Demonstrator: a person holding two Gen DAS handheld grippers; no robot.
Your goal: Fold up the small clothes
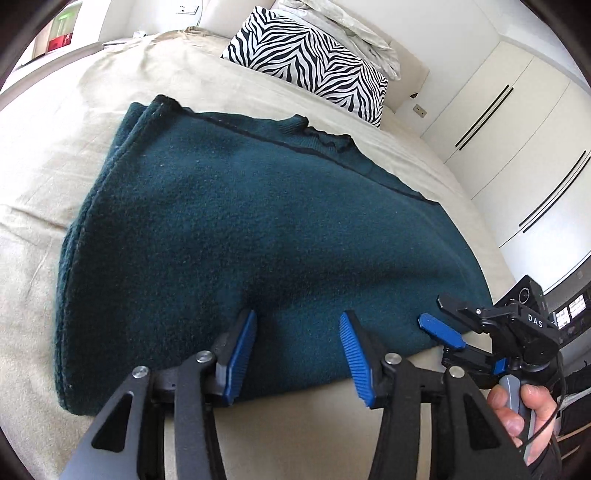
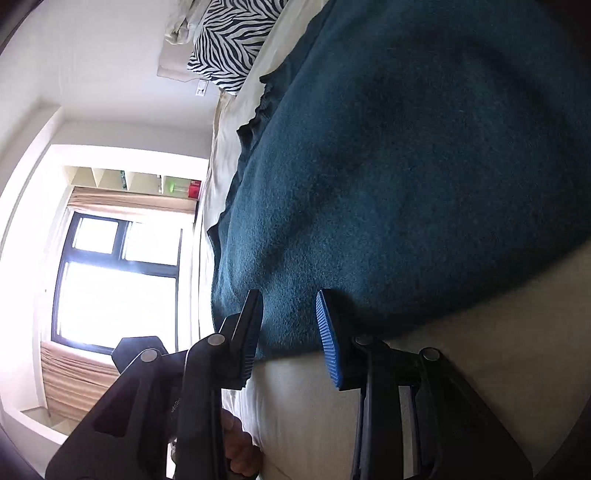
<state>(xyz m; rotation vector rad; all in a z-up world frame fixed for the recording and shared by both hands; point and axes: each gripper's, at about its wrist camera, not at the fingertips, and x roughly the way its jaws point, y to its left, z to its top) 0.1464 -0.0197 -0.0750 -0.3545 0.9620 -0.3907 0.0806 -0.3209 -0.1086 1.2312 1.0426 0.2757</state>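
A dark teal fleece garment (image 1: pixel 240 221) lies folded flat on the beige bed cover (image 1: pixel 55 166); its layered edges show on the left side. My left gripper (image 1: pixel 297 350) stands open at the garment's near edge, its blue pads (image 1: pixel 240 354) astride the fabric without pressing it. My right gripper (image 1: pixel 448 343) is at the near right corner, rolled on its side, one pad above the cloth. In the right wrist view the garment (image 2: pixel 406 166) fills the upper right, and its edge runs between the right gripper's (image 2: pixel 290 325) jaws, which stand apart without clamping it.
A zebra-print pillow (image 1: pixel 310 62) and crumpled white bedding (image 1: pixel 351 29) sit at the bed's head. White wardrobe doors (image 1: pixel 517 129) run along the right. A person's hand (image 1: pixel 524 410) holds the right gripper's handle. A bright window (image 2: pixel 118 277) is beyond the bed.
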